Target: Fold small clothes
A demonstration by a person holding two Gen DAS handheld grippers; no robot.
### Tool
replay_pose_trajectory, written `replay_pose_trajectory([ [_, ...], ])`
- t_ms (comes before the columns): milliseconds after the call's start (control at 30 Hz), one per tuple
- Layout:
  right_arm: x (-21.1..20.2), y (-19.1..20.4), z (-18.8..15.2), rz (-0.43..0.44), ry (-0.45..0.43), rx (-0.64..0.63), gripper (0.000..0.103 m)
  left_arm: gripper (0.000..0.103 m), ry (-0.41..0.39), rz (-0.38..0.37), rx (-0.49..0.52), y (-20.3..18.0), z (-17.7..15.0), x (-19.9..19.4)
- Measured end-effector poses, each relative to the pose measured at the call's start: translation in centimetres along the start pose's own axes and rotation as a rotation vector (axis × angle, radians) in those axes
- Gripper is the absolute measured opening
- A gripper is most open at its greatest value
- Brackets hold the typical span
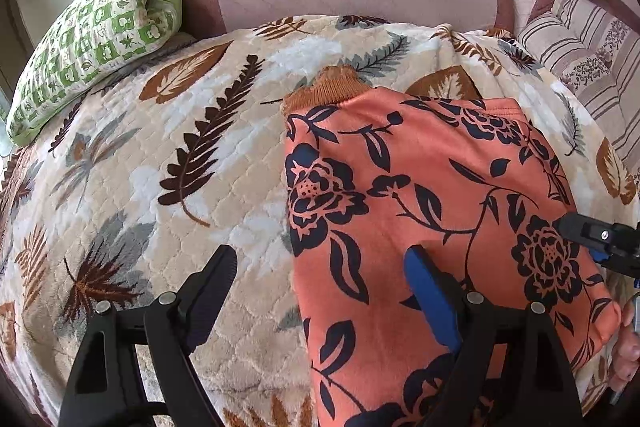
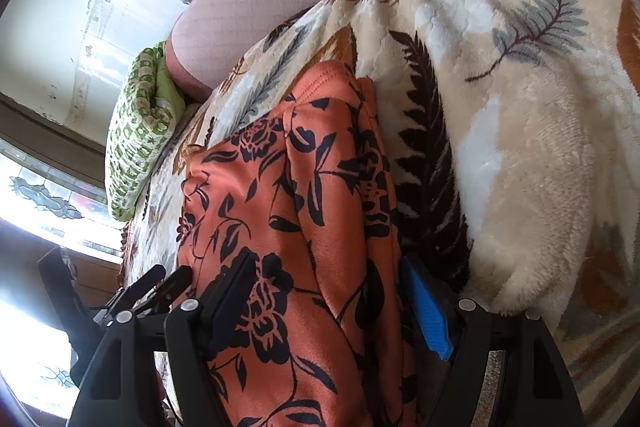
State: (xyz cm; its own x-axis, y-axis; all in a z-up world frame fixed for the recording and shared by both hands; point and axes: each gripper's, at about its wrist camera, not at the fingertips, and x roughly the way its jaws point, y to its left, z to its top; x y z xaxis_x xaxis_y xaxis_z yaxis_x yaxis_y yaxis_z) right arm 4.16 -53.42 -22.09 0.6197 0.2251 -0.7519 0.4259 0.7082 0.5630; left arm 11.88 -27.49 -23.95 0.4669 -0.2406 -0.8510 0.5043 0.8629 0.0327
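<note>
Covering the whole bed is a cream leaf-print fleece blanket [image 1: 132,163], and the orange floral garment [image 1: 420,195] lies flat on it, brown ribbed cuff [image 1: 328,87] poking out at the far edge. Left gripper [image 1: 320,275] hangs spread wide, gripping nothing: its blue-padded finger [image 1: 430,291] sits over the cloth, the black one over bare blanket. Right gripper [image 2: 328,299] straddles the garment's folded edge, fingers apart, not pinching it.

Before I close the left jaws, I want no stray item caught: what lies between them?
In the left wrist view, only the leaf-print blanket and the left edge of the orange floral garment lie between the open jaws.
</note>
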Motion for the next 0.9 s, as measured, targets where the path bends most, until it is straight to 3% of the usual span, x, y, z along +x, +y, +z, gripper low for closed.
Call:
replay_pose_trajectory([
  [567, 1.3, -0.3, -0.1, -0.01, 0.022, 0.0, 0.077, 0.087, 0.002, -0.02, -0.016, -0.6, 0.8, 1.5],
  [900, 1.7, 0.4, -0.6, -0.02, 0.007, -0.025, 0.077, 0.087, 0.037, -0.095, -0.092, -0.2, 1.0, 2.2],
])
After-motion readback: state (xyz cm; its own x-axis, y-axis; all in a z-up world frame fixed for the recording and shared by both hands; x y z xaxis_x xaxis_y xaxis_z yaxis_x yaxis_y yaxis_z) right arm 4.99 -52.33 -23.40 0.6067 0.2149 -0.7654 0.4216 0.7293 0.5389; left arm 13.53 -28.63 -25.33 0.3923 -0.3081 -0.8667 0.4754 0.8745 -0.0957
